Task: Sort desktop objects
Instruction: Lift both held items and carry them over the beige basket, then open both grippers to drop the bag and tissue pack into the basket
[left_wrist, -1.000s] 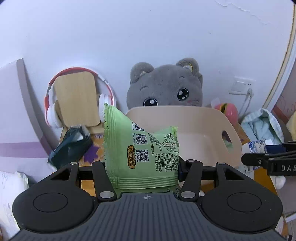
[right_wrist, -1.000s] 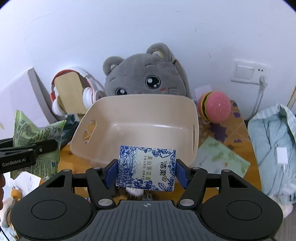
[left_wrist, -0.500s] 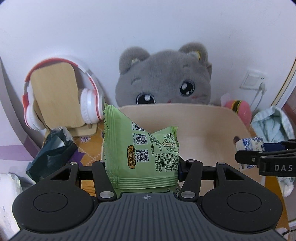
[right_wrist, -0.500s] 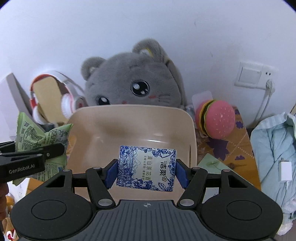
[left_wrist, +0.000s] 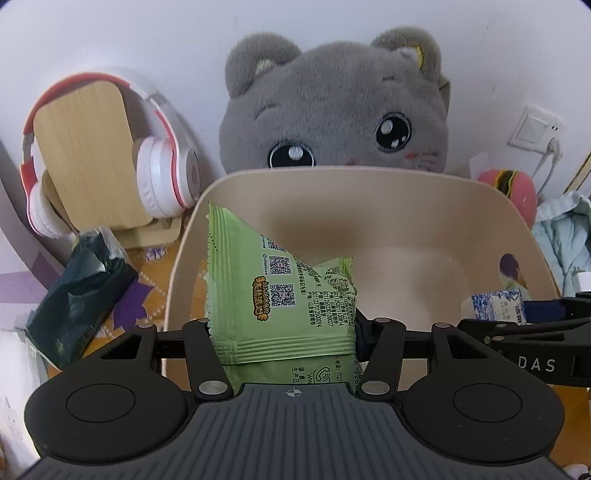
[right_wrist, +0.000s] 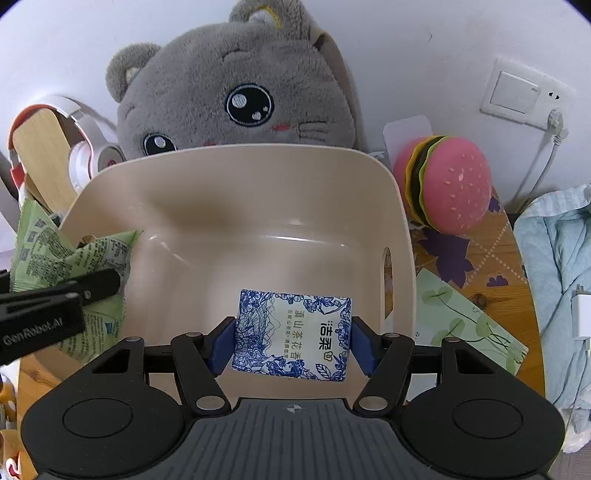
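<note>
My left gripper (left_wrist: 282, 328) is shut on a green snack packet (left_wrist: 273, 291), held upright over the left part of the beige plastic bin (left_wrist: 369, 177). My right gripper (right_wrist: 291, 338) is shut on a blue-and-white tissue pack (right_wrist: 291, 334), which hangs over the inside of the same bin (right_wrist: 258, 155). In the right wrist view the left gripper (right_wrist: 92, 290) with the green packet (right_wrist: 66, 254) shows at the bin's left rim. The left wrist view catches the right gripper (left_wrist: 517, 325) with the tissue pack (left_wrist: 495, 306) at the bin's right side. The bin's floor looks bare.
A grey plush cat (left_wrist: 332, 110) sits right behind the bin against the wall. Red-and-white headphones on a wooden stand (left_wrist: 92, 158) and a dark foil bag (left_wrist: 77, 291) lie to the left. To the right are a pink burger toy (right_wrist: 450, 184), a green leaf-print card (right_wrist: 465, 321) and pale blue cloth (right_wrist: 554, 277).
Both grippers have moved forward and down toward the bin, so it and the plush cat now loom larger. Each pack now hangs over the bin's inside. Neither grip has changed.
</note>
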